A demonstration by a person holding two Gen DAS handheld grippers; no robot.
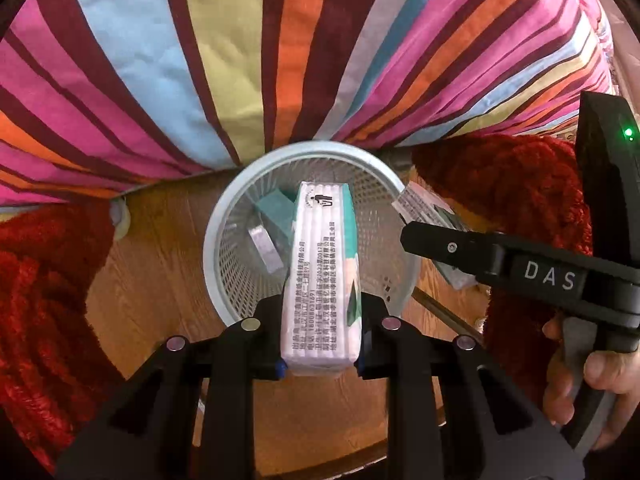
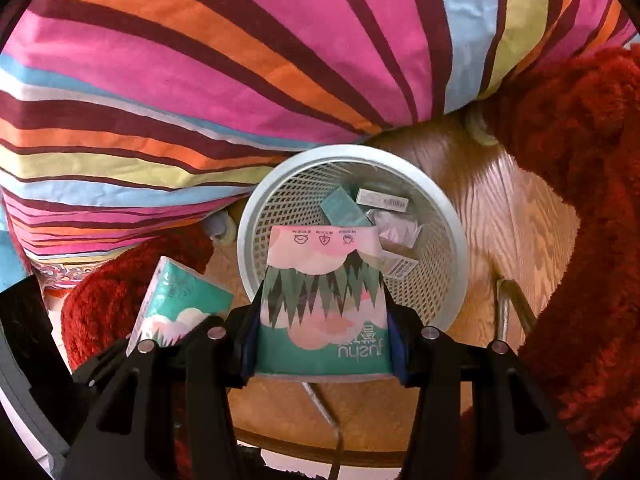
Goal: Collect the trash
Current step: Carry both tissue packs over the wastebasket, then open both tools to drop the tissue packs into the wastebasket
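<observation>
Holding tissue packs (image 1: 320, 276) over part-filled basket (image 1: 236, 216)

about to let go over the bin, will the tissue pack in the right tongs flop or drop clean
The tissue pack probably drops clean: it keeps its block shape between the right tongs. Its wrapper looks glossy, so likely slippery. Soft tissue suggests light; it may land tilted on litter in the basket.

My tissue pack (image 1: 320, 280) hides the wastebasket (image 1: 224, 216) floor; at three o'clock, the other pack (image 1: 432, 208) sits half behind the right gripper (image 1: 404, 236).
</observation>
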